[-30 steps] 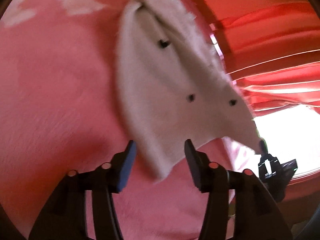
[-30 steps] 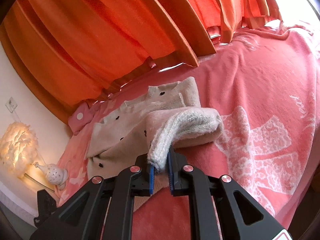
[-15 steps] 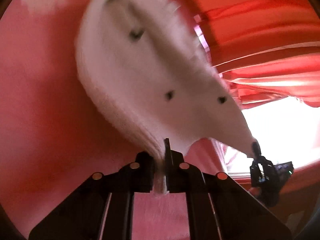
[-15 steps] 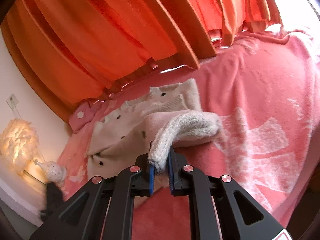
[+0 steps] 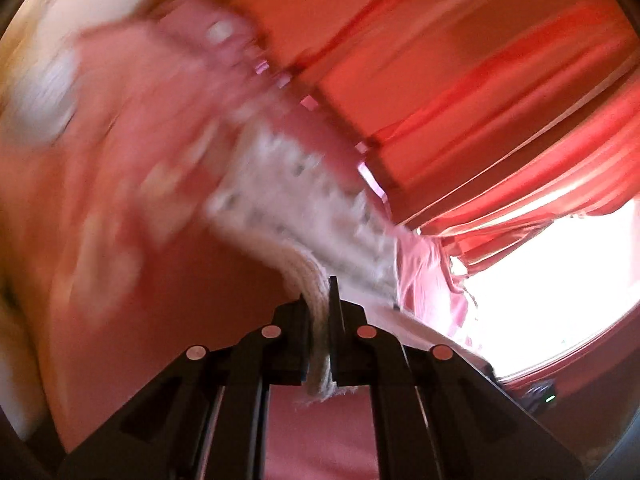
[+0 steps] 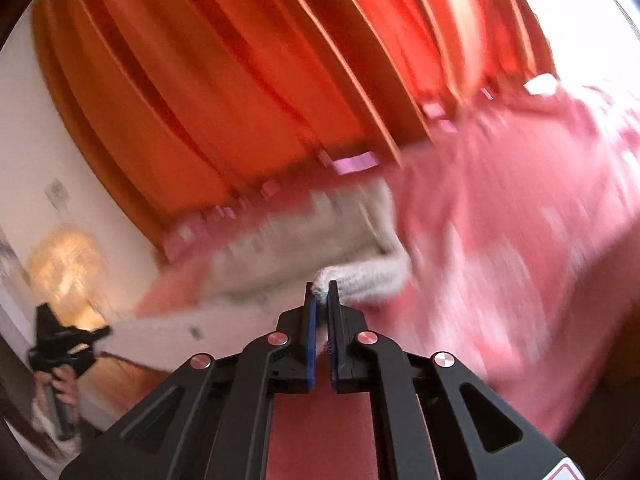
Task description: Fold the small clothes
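Observation:
A small cream knitted sweater with dark dots (image 5: 296, 196) lies stretched over a pink blanket (image 5: 120, 184). My left gripper (image 5: 320, 312) is shut on the sweater's ribbed edge, which hangs through the jaws. My right gripper (image 6: 321, 300) is shut on another ribbed edge of the same sweater (image 6: 320, 232), with the body of the garment spread to the left. The left gripper also shows in the right wrist view (image 6: 64, 344), held in a hand at the far left. Both views are blurred by motion.
Orange-red curtains (image 6: 248, 68) hang behind the bed. A bright window (image 5: 552, 280) is at the right of the left wrist view. A glowing lamp (image 6: 64, 264) stands by the cream wall at the left.
My left gripper closed on the sweater's edge and has lifted it. Both grippers have swung away fast, pulling the sweater out wide, so the bed looks lower and farther.

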Tool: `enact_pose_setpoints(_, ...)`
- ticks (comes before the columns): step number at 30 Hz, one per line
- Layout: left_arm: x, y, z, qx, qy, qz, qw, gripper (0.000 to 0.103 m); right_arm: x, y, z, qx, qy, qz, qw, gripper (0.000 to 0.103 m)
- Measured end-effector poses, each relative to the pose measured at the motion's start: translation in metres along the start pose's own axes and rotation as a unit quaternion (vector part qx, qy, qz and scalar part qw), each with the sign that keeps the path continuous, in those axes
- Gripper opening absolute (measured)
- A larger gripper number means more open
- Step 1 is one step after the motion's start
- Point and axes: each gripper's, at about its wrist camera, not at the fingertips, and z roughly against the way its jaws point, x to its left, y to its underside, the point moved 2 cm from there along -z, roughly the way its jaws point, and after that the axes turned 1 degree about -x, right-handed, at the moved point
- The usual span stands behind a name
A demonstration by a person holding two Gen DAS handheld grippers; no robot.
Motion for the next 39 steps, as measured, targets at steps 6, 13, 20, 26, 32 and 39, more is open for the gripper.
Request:
enact_pose_setpoints(6, -0.029, -0.095, -0.106, -0.069, -0.029, -0.084, 0.9937, 0.006, -0.022, -0.083, -0.144, -0.030, 0.005, -0.031, 0.999, 0.004)
enact_pose_setpoints(13, 0.043, -0.137, -0.268, -0.037, -0.114, -0.052, 0.9915, 0.012, -0.072, -0.086, -0.294, 0.013, 0.095, -0.094, 0.991, 0.013)
enact_pose_setpoints(20, 0.053, -0.139, -0.282, -0.019, -0.121, -0.075, 0.9896, 0.057, -0.081, -0.082, -0.328, 0.066, 0.149, -0.035, 0.986, 0.053)
enact_pose_setpoints(26, 0.054, -0.126, -0.291, 0.026, -0.153, -0.098, 0.9830, 0.082, -0.082, -0.042, -0.369, 0.191, 0.152, 0.003, 0.970, 0.053)
enact_pose_setpoints(32, 0.056, -0.117, -0.311, 0.058, -0.221, -0.157, 0.9608, 0.050, -0.073, -0.040, -0.371, 0.186, 0.174, 0.038, 0.966, 0.007)
enact_pose_setpoints(39, 0.052, -0.143, -0.288, -0.008, -0.188, -0.128, 0.9738, 0.010, -0.079, -0.090, -0.312, 0.032, 0.035, -0.061, 0.997, 0.005)
